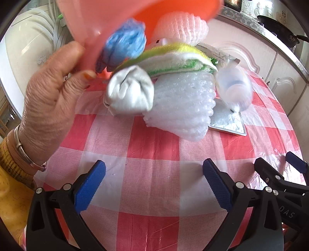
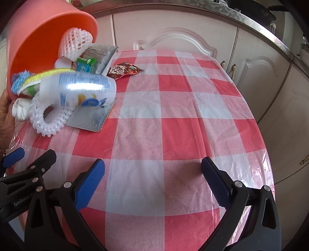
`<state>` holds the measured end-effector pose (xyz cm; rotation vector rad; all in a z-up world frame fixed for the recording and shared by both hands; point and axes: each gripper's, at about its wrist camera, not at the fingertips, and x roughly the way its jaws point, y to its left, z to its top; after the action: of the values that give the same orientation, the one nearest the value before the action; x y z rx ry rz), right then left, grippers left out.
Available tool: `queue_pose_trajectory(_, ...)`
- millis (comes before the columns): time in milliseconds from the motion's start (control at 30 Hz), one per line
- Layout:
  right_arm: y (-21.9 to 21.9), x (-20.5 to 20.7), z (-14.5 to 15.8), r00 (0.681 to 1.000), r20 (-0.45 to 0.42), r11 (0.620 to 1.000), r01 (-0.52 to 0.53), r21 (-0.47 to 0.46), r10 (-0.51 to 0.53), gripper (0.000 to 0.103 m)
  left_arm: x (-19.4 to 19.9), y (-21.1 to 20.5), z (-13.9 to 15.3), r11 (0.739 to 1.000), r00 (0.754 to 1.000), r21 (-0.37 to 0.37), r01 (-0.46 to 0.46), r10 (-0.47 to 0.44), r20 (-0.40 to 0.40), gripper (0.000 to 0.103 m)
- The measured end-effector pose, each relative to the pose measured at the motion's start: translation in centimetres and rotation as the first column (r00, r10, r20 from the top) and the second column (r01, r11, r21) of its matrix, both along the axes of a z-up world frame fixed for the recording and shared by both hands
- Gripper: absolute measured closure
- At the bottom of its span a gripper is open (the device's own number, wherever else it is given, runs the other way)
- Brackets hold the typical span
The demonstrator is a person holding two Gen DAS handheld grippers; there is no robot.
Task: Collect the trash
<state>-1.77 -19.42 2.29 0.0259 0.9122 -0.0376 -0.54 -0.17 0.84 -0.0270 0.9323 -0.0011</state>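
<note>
A person's hand (image 1: 50,92) tips an orange bucket (image 1: 135,11) over the red-and-white checked table (image 1: 154,146), and trash is spilling out, blurred by motion. A blue crumpled scrap (image 1: 125,44), a yellow-green sponge cloth (image 1: 173,58), a white wad (image 1: 131,90), a white foam net (image 1: 183,108), a clear plastic bottle (image 1: 234,88) and a silver pouch (image 1: 229,121) tumble together. A red snack wrapper (image 2: 123,70) lies flat beyond the pile. My left gripper (image 1: 154,170) is open and empty, short of the pile. My right gripper (image 2: 152,170) is open over bare cloth.
A pink foam net (image 2: 75,42) and a green packet (image 2: 86,64) sit at the bucket's mouth (image 2: 38,34). White cabinets (image 2: 260,77) run behind and right of the table under a countertop with a dark pan (image 1: 278,27). The table's right edge (image 2: 256,123) drops off.
</note>
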Motion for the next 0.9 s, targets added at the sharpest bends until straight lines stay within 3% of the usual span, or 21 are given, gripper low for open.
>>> queue_pose_trajectory(900, 0.11, 0.11, 0.05, 1.0, 0.0, 1.0, 0.001, -0.001, -0.001, 0.003, 0.26, 0.44, 0.12, 1.0, 1.0, -0.001, 0.003, -0.003, -0.002, 0.004)
